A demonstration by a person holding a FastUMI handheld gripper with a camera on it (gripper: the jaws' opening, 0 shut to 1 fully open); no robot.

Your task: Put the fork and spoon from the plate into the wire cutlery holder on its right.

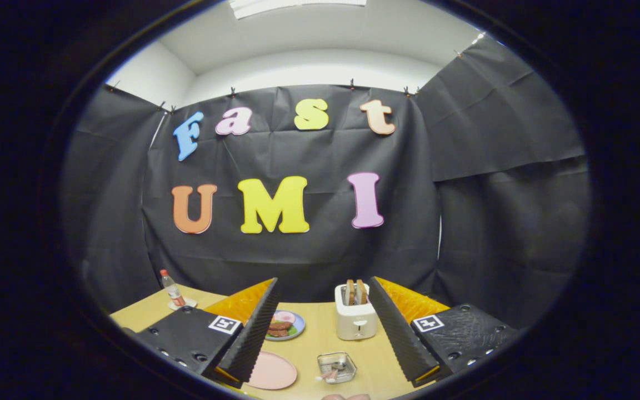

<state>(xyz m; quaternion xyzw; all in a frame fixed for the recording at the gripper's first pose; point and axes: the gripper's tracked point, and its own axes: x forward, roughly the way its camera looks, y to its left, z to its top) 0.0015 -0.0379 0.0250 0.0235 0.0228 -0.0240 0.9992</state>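
overhead, the hand-held gripper (325, 333) hung well above a pale wooden tabletop (320, 339), its two ridged fingers (253, 333) spread wide apart and nothing between them. seen in the gap between the fingers, down on the table: a round pink plate (271, 371) close by the left finger, partly hidden behind that finger's tip; no fork or spoon could be made out on its visible part. just to the right of the plate sat a small square wire cutlery holder (336, 367), with what looked like a metal utensil and a pinkish handle lying in it, too small to tell fork from spoon. beyond these, toward the back of the table, stood a white two-slot toaster (355, 318) with brown bread slices (355, 291) standing upright in the slots, near the right finger. to the left of the toaster, half covered by the left finger, lay a blue-rimmed plate of play food (285, 325), pink and brown rounds on something green. well off to the left, past the left finger, a small clear bottle with a red cap (173, 289) stood upright on a pale coaster near the table's far corner. at the near edge of the table, a small pinkish shape (345, 396) showed, too cut off to identify.
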